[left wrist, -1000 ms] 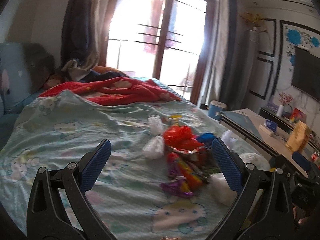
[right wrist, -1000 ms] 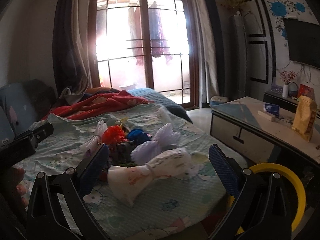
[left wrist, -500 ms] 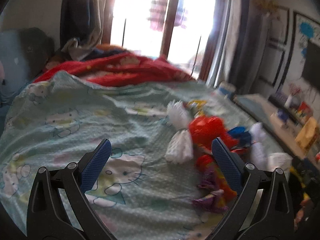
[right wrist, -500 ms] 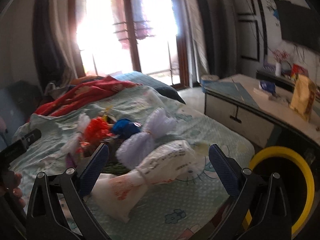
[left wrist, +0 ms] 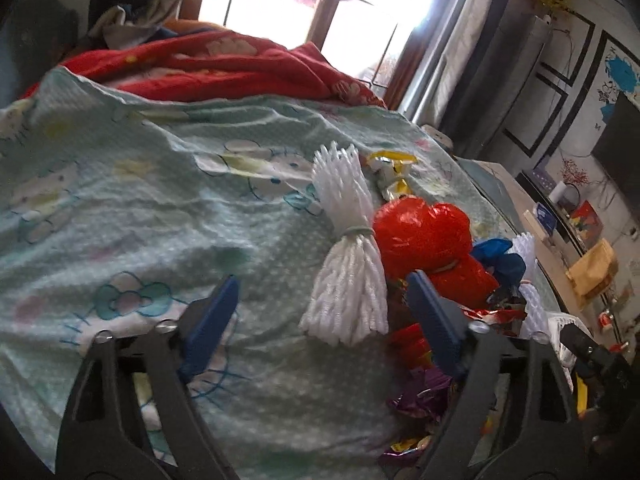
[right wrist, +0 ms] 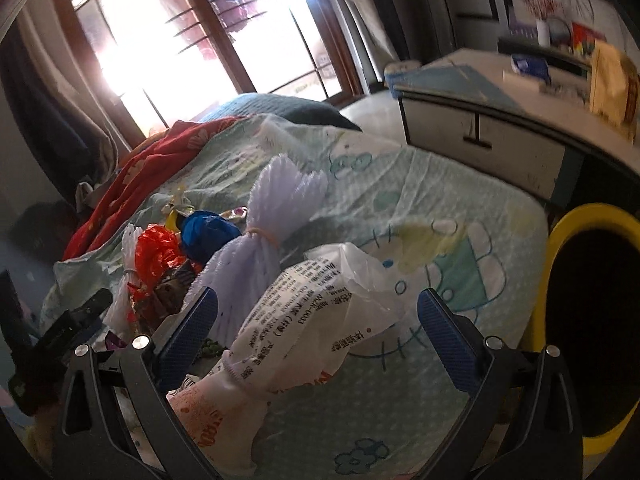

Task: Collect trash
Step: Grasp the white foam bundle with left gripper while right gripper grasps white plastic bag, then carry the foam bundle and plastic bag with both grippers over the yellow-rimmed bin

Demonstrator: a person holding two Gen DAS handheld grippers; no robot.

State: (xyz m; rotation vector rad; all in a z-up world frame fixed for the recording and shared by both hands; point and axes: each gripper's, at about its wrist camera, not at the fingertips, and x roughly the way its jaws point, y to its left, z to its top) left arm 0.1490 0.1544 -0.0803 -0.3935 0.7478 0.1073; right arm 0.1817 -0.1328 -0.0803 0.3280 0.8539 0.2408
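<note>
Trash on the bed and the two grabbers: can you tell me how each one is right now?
left gripper: open, holding nothing
right gripper: open, printed bag between its fingers
white foam bundle: tied at the middle, lying on the bed
red bag: crumpled, tied
printed plastic bag: tied, lying on the bed
yellow-rimmed bin: open

Bright glazed door (right wrist: 208,52), dark curtain (right wrist: 44,120), low cabinet (right wrist: 480,120) beside bed (left wrist: 120,200).
</note>
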